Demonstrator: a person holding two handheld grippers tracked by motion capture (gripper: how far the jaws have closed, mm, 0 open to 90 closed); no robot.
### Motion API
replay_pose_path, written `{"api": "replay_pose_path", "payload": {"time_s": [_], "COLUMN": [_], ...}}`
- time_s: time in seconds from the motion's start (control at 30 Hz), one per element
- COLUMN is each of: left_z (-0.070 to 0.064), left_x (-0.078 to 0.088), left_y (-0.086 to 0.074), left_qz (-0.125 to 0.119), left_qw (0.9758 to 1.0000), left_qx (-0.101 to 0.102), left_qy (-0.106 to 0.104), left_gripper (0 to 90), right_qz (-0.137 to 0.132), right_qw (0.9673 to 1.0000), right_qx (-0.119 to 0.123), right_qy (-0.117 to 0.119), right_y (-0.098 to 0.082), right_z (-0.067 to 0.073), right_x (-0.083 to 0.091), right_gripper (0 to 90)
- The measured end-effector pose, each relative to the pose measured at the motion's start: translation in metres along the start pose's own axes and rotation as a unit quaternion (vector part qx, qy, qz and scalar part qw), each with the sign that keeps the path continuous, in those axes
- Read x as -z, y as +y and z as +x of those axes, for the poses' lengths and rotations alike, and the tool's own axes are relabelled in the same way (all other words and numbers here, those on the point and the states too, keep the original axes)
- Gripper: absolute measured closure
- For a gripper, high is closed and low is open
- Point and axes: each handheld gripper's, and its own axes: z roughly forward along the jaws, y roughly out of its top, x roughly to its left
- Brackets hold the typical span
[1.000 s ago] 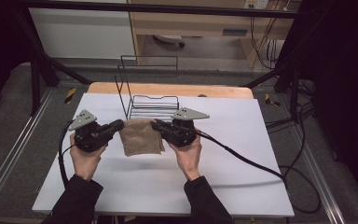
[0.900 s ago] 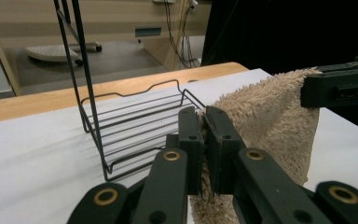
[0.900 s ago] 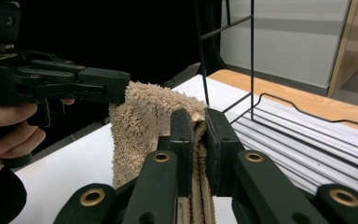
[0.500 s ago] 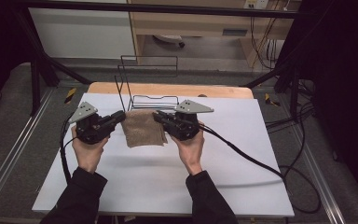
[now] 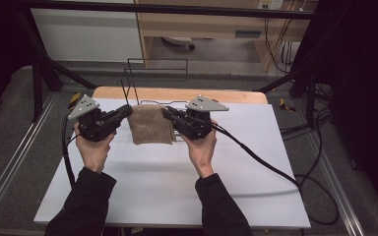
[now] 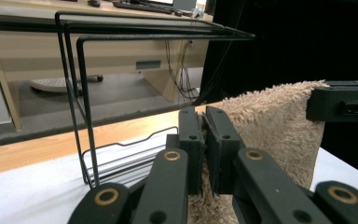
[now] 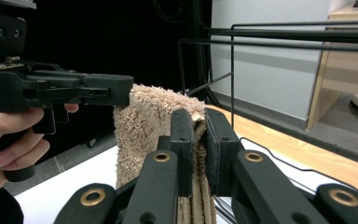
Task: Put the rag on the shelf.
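- High view: we list a tan towel (image 5: 150, 124) held up between two hand-held tools over the far part of the white table (image 5: 177, 191). The left gripper (image 5: 126, 111) pinches its left top corner and the right gripper (image 5: 168, 112) its right top corner; both sets of jaws are closed on the cloth. The towel's lower edge hangs near the tabletop; we cannot tell whether it touches. A black wire rack (image 5: 155, 73) stands just behind, partly hidden by the towel.
- Left gripper view: we see the left gripper (image 6: 204, 140) clamped on the towel (image 6: 279, 126), whose lower part is cut off by the frame. The right gripper (image 6: 313, 103) bites the far corner; its body runs out of frame. The wire rack (image 6: 81, 93) rises on the left.
- Right gripper view: we see the right gripper (image 7: 199, 140) closed on the towel (image 7: 144, 126). The left gripper (image 7: 129, 95) holds the other corner, with a hand (image 7: 9, 140) wrapped round its grip. The wire rack (image 7: 233, 70) is cut off at the right.
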Motion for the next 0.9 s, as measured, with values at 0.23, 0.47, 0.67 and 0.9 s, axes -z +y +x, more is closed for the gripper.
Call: {"api": "replay_pose_path", "payload": {"time_s": [0.23,0.47,0.67,0.9], "left_z": [-0.001,0.001,0.004,0.005], "left_x": [-0.001,-0.003,-0.004,-0.004], "left_y": [0.011,0.02,0.027,0.04], "left_qz": [-0.014,-0.029,-0.034,-0.044], "left_qw": [0.9999,0.9996,0.9994,0.9989], "left_qx": [-0.003,-0.002,-0.007,-0.013], "left_qy": [-0.003,-0.002,0.0,0.0], "left_gripper": [85.6,85.5,85.5,85.5], "right_qz": [-0.013,-0.024,-0.029,-0.04], "right_qw": [0.9999,0.9996,0.9992,0.9987], "right_qx": [0.007,0.013,0.021,0.025], "right_qy": [-0.005,-0.012,-0.016,-0.017], "right_y": [0.01,0.021,0.028,0.037], "right_z": [-0.002,-0.003,-0.002,-0.004], "right_x": [0.002,0.0,-0.002,-0.003], "right_gripper": [83.1,83.1,83.1,83.1]}}
